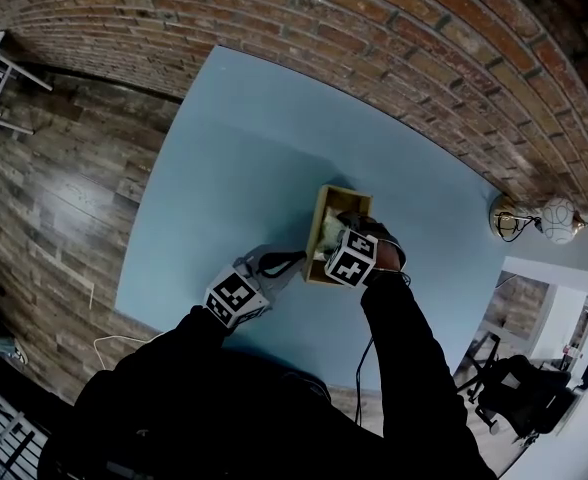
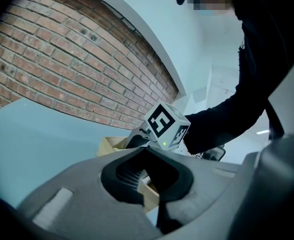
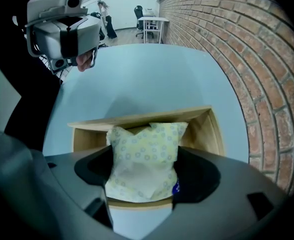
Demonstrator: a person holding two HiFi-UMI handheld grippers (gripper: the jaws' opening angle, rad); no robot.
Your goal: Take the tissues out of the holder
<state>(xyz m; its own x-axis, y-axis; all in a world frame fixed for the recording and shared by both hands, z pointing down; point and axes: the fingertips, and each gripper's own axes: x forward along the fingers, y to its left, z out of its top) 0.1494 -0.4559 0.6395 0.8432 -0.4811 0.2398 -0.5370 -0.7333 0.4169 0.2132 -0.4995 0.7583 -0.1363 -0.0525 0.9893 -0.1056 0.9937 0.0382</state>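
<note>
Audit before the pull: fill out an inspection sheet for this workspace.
Surface: light blue table, carrying only the holder.
Job's things: wooden holder, open-topped; patterned tissue pack standing inside it.
Clutter: nothing seen on the table.
Grippers: right gripper closed on the tissue pack; left gripper clamped on the holder's wall.
Cables: black cable hanging below the right gripper; white cable on the floor.
Surroundings: brick wall, wooden floor, two pale round objects beside the table.
</note>
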